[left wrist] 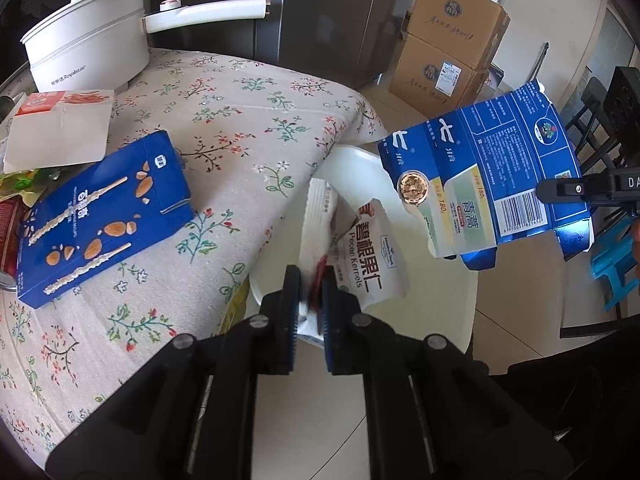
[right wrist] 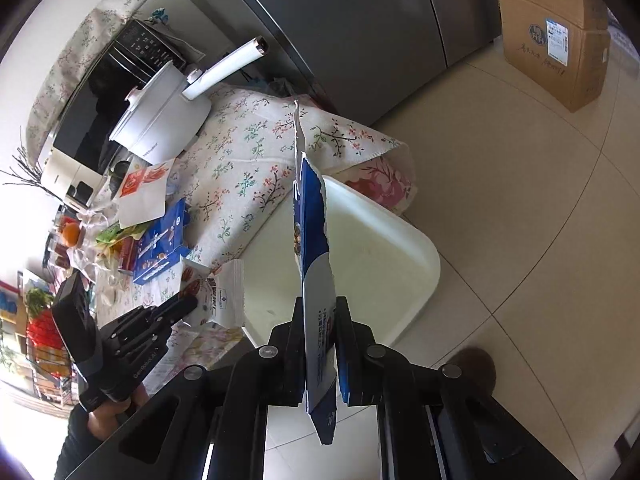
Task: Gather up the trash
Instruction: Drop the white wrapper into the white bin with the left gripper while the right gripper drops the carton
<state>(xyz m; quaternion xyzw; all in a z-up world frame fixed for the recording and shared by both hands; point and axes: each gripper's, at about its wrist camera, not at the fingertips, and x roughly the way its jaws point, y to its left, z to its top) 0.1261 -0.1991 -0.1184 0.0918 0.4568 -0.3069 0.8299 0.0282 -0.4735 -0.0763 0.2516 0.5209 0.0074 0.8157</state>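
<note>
A white pecan-kernel bag point(left wrist: 366, 254) hangs over the white bin point(left wrist: 436, 304) beside the table. Its blurred red-and-white corner sits loosely in the narrow gap between the pads of my left gripper point(left wrist: 310, 294), which stands slightly open. In the right wrist view the same bag point(right wrist: 226, 296) is at the left gripper's point(right wrist: 192, 303) tips. My right gripper point(right wrist: 320, 320) is shut on a torn, flattened blue-and-white carton point(right wrist: 314, 264), held edge-on above the bin point(right wrist: 400, 248). In the left wrist view that carton point(left wrist: 492, 176) hangs at the right, off the right gripper point(left wrist: 544, 192).
A blue almond-stick box point(left wrist: 104, 220) lies on the floral-clothed table point(left wrist: 248, 120), with a white-and-orange packet point(left wrist: 60, 128) and a white lidded pot point(left wrist: 88, 44) behind it. Cardboard boxes point(left wrist: 452, 52) are stacked by a grey fridge point(right wrist: 360, 20). A blue stool point(left wrist: 612, 272) stands on the tiled floor.
</note>
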